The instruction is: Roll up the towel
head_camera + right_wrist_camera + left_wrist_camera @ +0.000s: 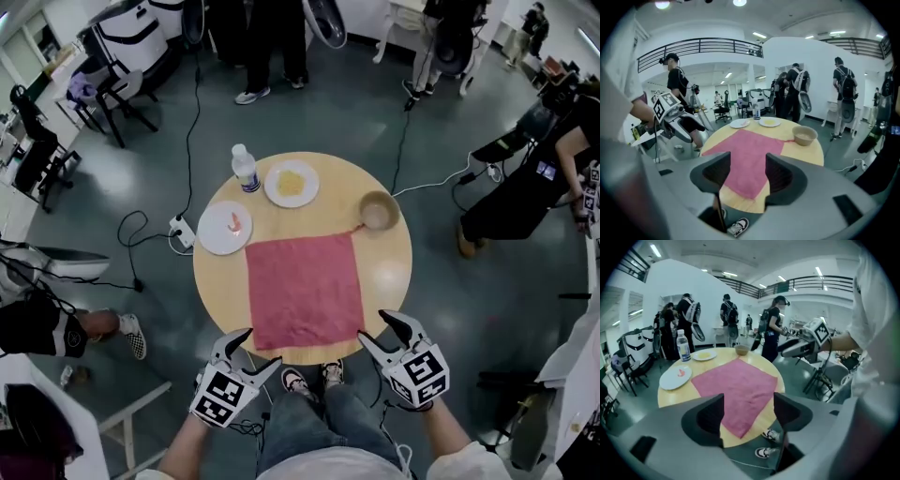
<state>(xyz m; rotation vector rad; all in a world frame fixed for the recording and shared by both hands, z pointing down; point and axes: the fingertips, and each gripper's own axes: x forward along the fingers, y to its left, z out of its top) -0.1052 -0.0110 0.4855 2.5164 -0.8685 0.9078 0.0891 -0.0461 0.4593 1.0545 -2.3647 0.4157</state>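
only overhead, towel (pixel 305 291) flat, power strip (pixel 183 231) beside table (pixel 394 281)

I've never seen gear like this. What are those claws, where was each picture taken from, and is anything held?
A person holds a two-jaw gripper in each hand: the left gripper and the right gripper. The head view looks down from a camera on their head. The two gripper views come from cameras riding on the grippers, looking along their jaws. On the round table lie a pink towel, two plates, a bottle and a bowl. Both grippers are open near the towel's front edge, holding nothing.
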